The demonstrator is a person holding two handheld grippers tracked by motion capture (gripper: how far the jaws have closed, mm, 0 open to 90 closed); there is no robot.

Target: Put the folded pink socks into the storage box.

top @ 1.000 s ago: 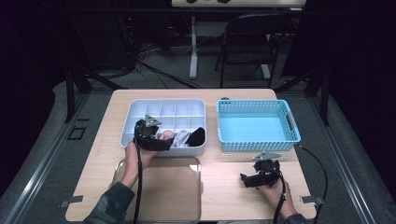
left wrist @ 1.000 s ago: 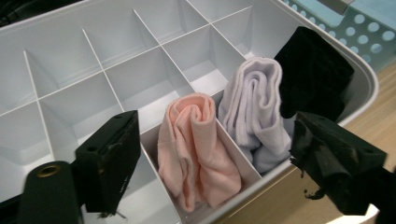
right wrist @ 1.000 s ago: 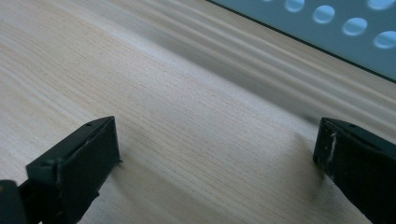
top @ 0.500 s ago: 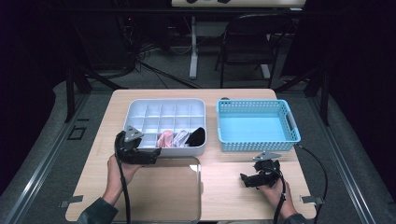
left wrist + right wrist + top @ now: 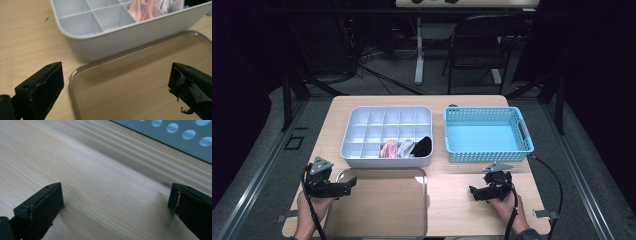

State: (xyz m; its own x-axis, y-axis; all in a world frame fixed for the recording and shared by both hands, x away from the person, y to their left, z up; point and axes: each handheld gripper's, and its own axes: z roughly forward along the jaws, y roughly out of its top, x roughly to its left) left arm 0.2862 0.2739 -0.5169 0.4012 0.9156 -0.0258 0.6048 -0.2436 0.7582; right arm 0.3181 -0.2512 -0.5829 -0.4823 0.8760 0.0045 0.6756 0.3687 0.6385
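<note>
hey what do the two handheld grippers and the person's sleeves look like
Both the left gripper and right gripper are black, with two blocky jaws, scuffed pads, a grey three-cornered plate on top, and a trailing black cable. A dark sleeve edge shows at the right wrist.

The left gripper (image 5: 115,97) has its jaws wide apart, with nothing between them, above the clear lid (image 5: 140,82), just beside the divided box (image 5: 120,37).

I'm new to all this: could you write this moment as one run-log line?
left gripper: open, empty, at clear lid | right gripper: open, empty, on table | organizer box: pink, white, black cloths in front row
</note>
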